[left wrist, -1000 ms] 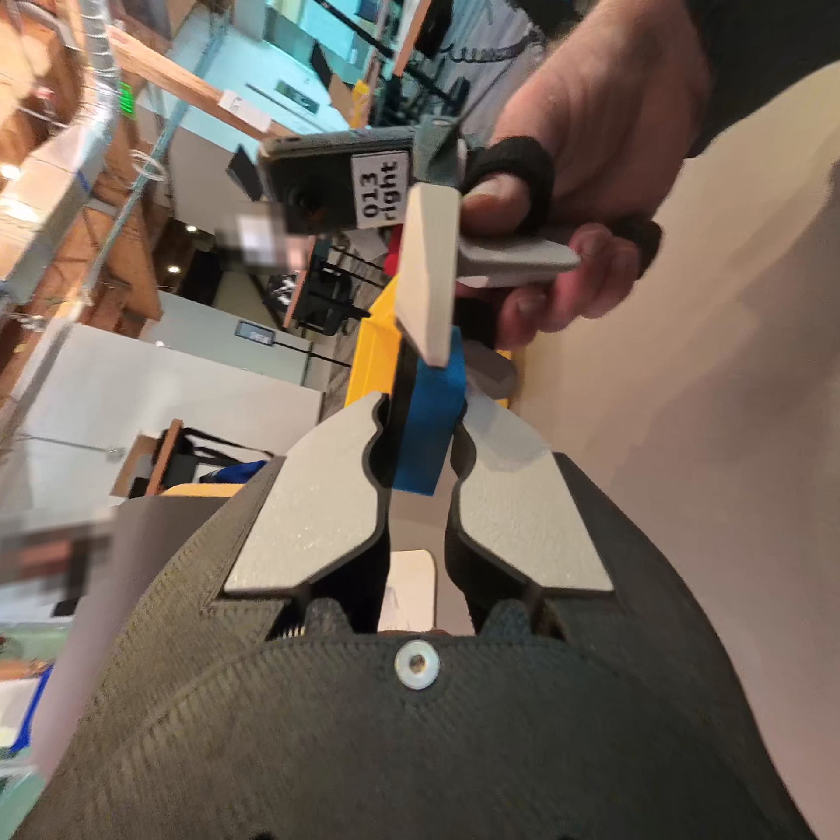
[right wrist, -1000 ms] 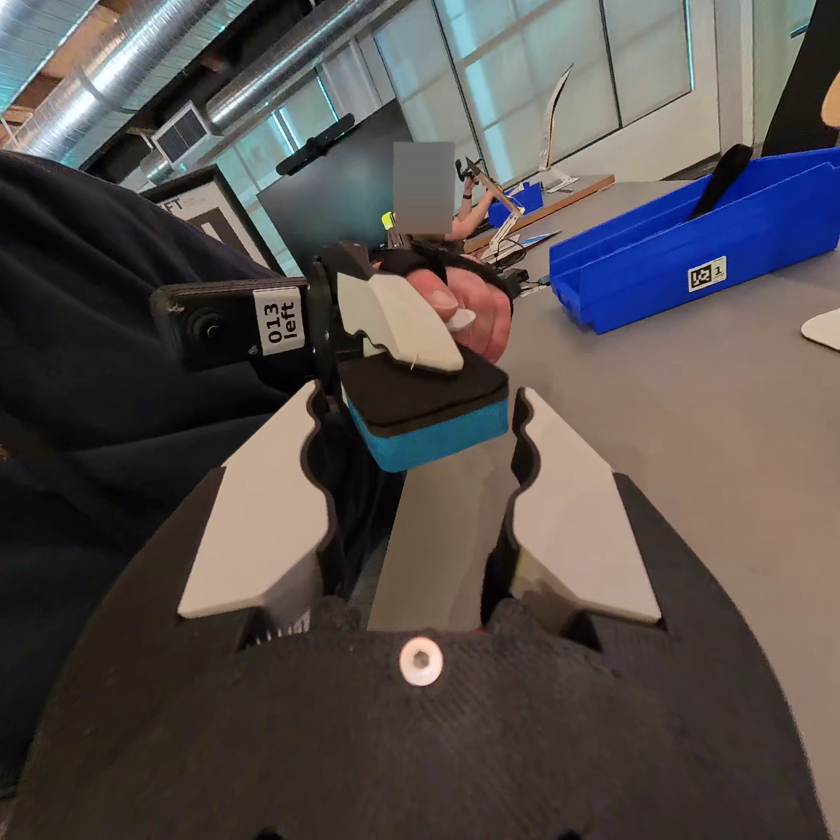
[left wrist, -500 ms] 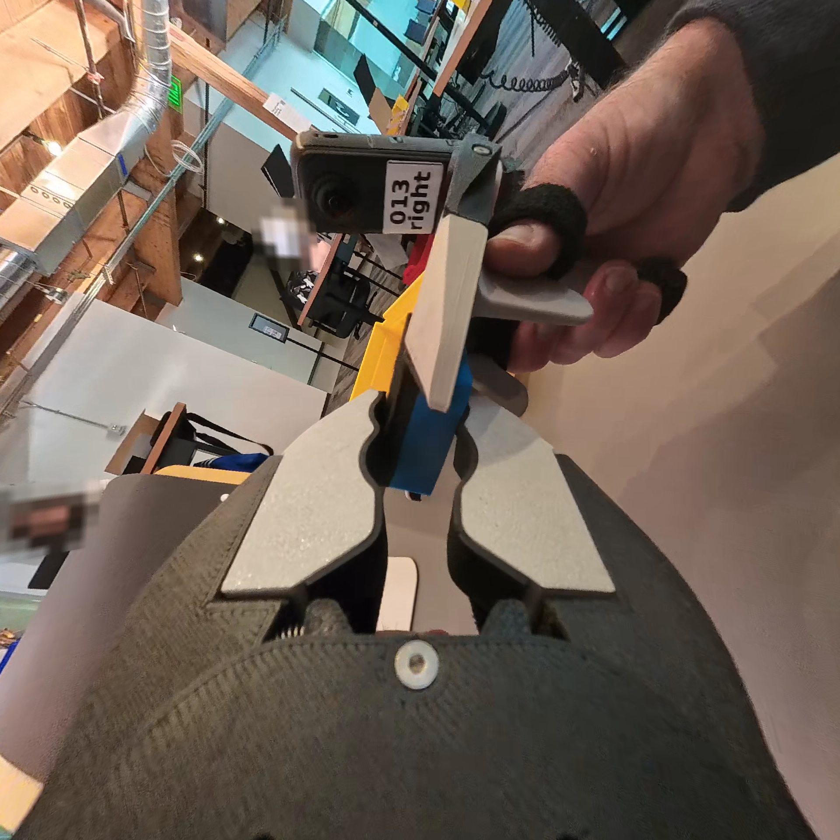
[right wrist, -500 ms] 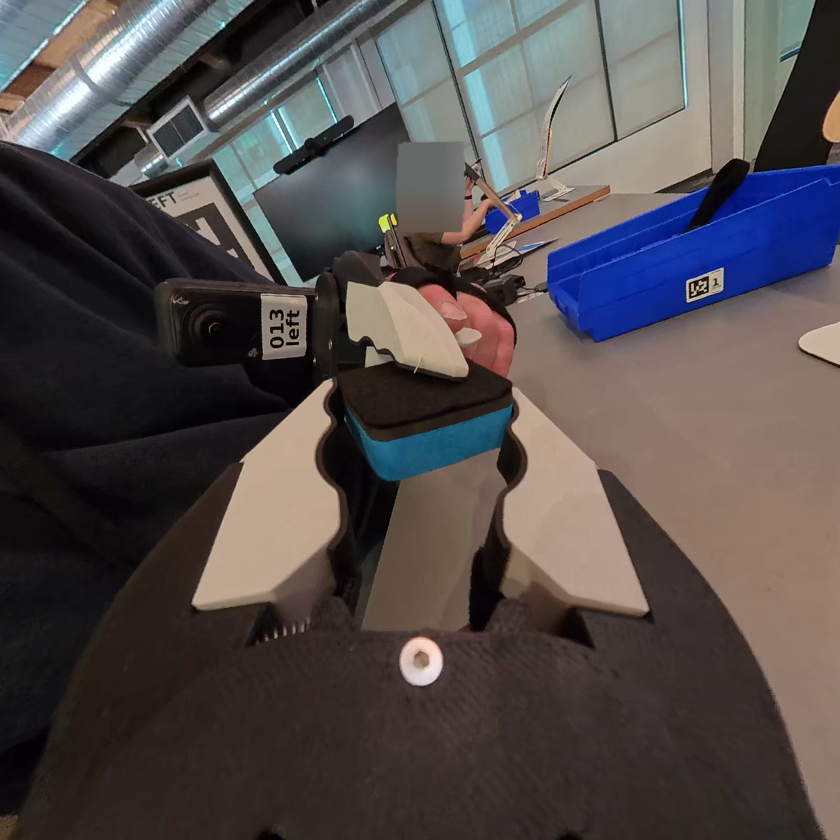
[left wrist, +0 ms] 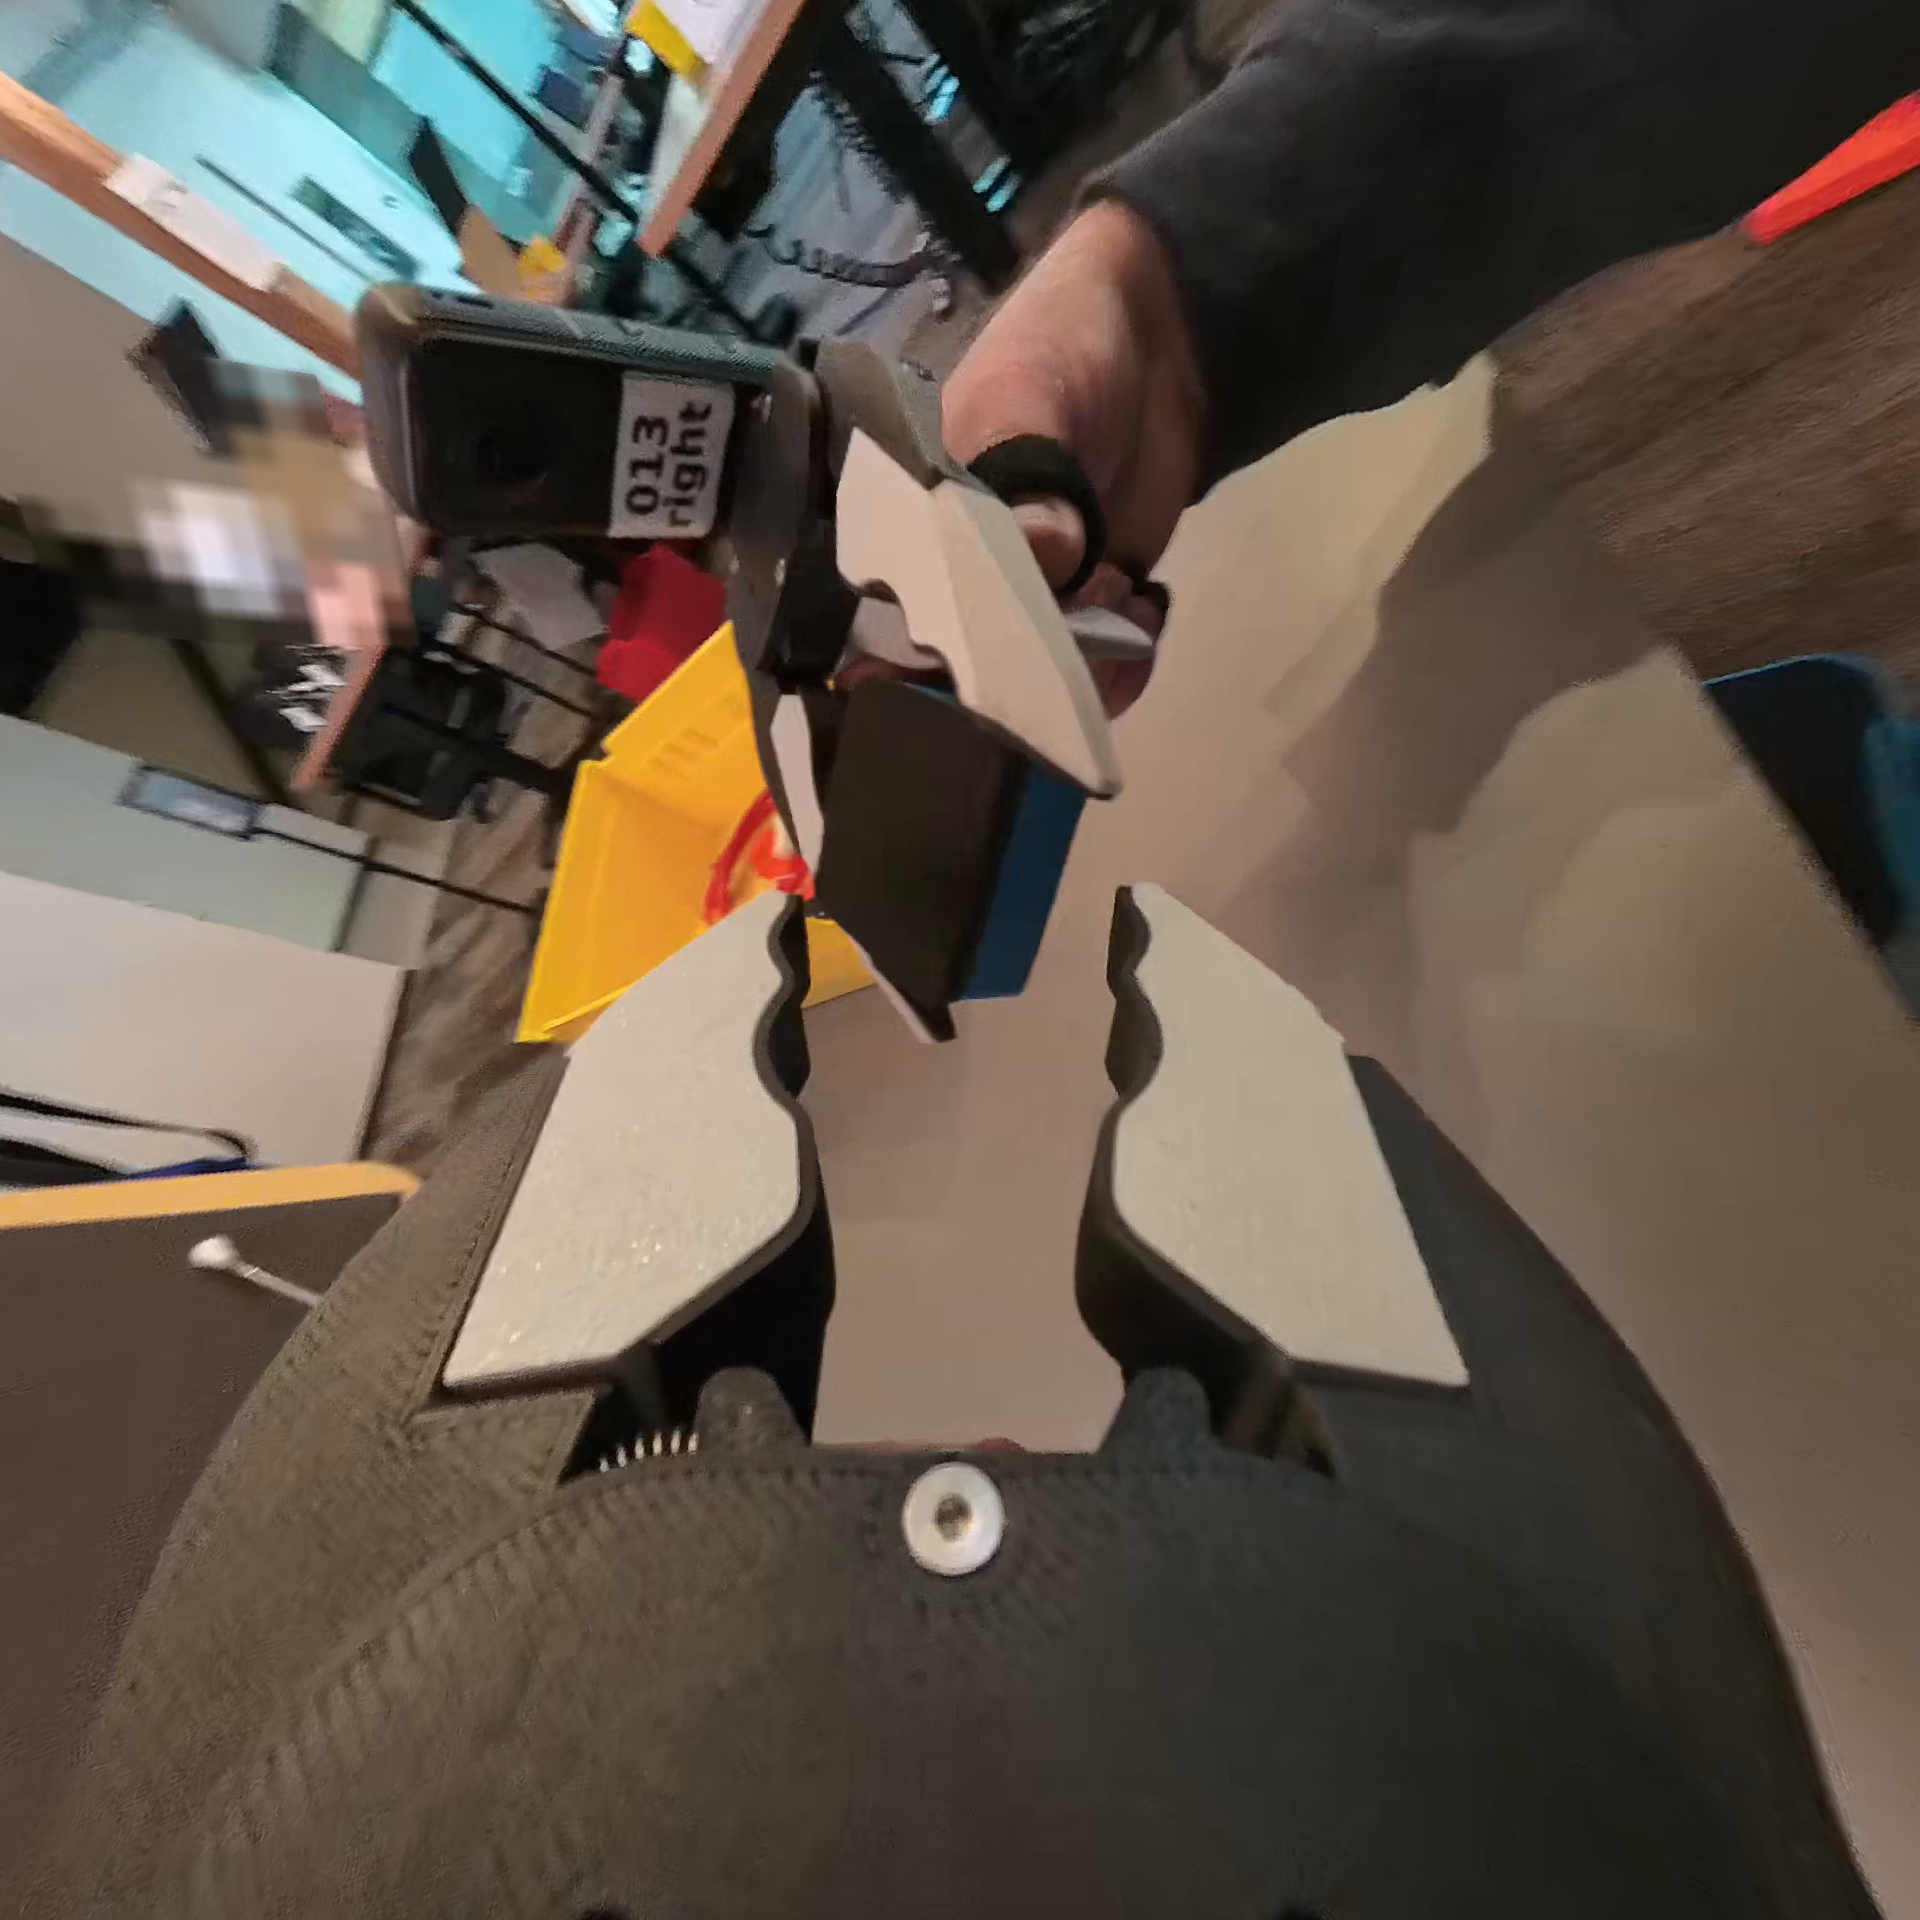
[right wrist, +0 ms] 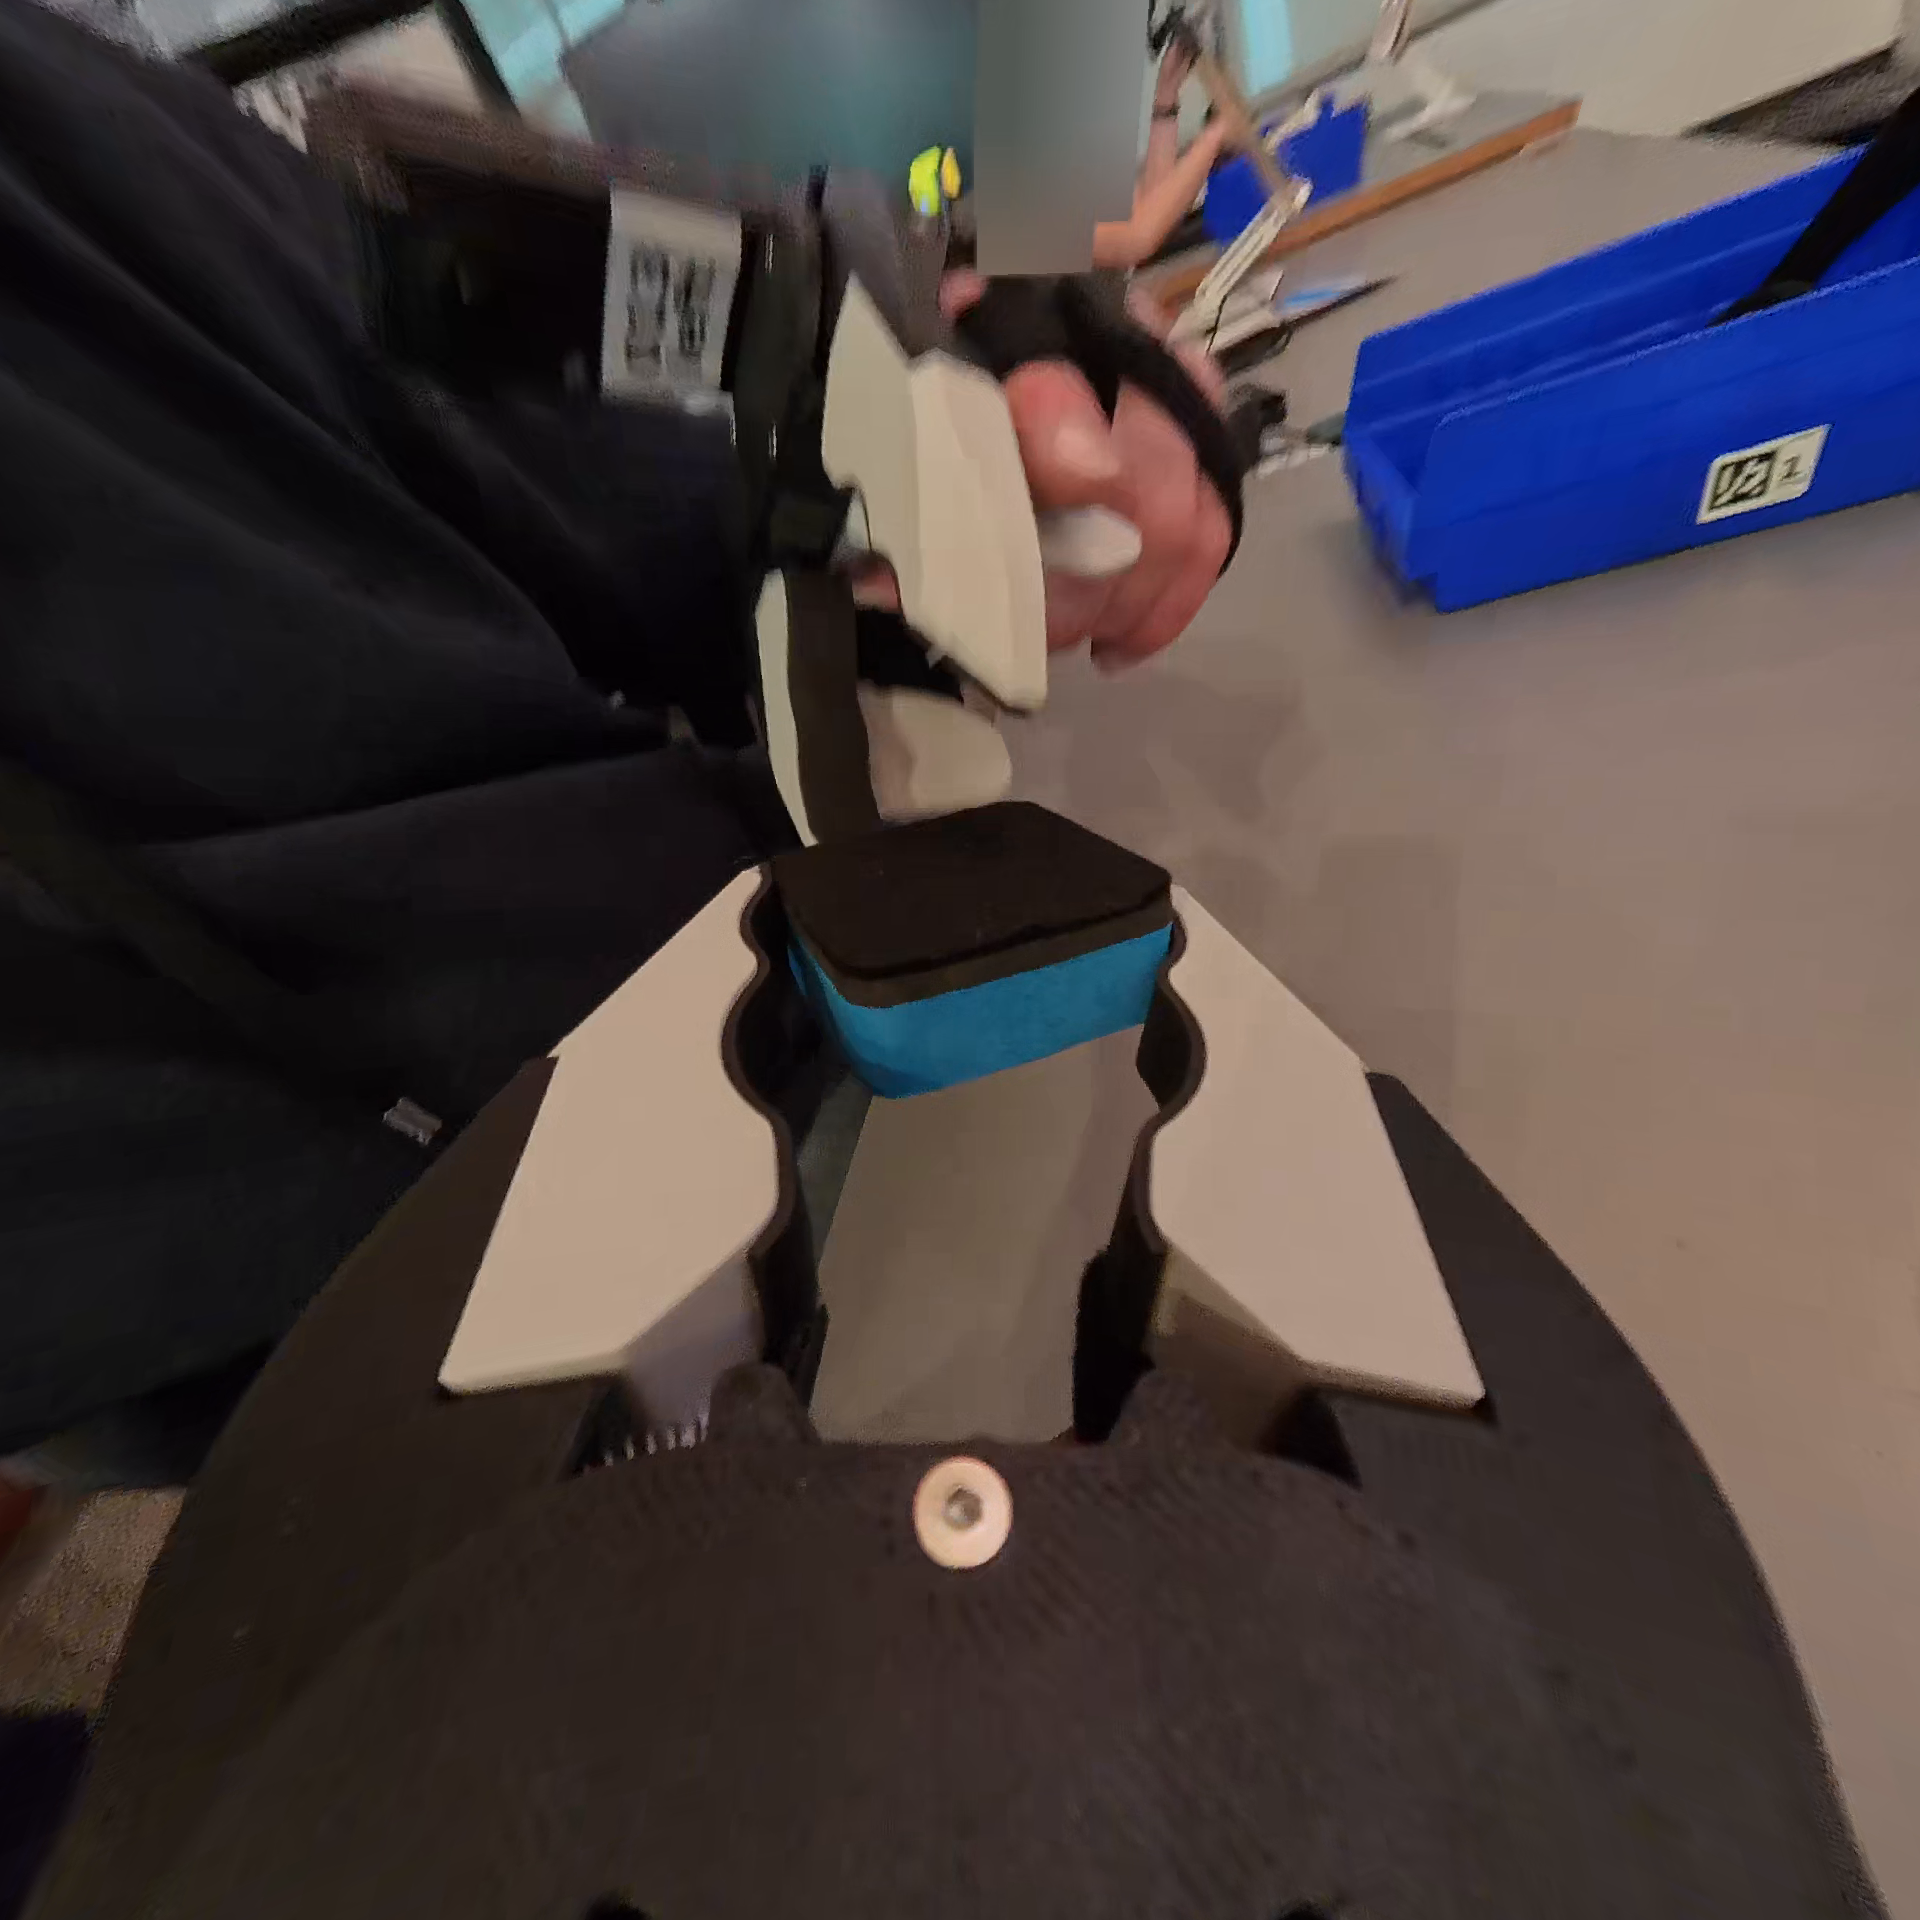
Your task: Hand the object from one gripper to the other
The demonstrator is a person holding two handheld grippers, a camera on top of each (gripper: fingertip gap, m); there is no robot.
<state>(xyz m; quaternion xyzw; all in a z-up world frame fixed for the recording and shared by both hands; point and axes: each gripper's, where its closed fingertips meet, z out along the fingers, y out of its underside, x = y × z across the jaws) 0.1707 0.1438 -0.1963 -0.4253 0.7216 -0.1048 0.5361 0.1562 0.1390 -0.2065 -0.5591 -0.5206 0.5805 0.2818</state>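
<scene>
The right hand-held gripper [right wrist: 971,935] is clenched on the rectangular foam block with a black top layer and a blue body [right wrist: 977,961]. Both grey fingertips press against the block's short sides, and the block sits level between them, above the grey counter [right wrist: 1558,935].

The left hand-held gripper [left wrist: 956,935] is released. Its two grey fingers are spread apart with nothing between them. In the left wrist view, the block [left wrist: 914,842] hangs just beyond these fingertips, apart from them, and is gripped by the right hand-held gripper [left wrist: 935,748]. In the right wrist view, the left hand-held gripper [right wrist: 914,727] appears blurred, just beyond the block's far edge; contact cannot be determined.

A long blue plastic bin [right wrist: 1662,416] rests on the counter to the right. A yellow plastic bin [left wrist: 665,831] shows behind the block in the left wrist view.
</scene>
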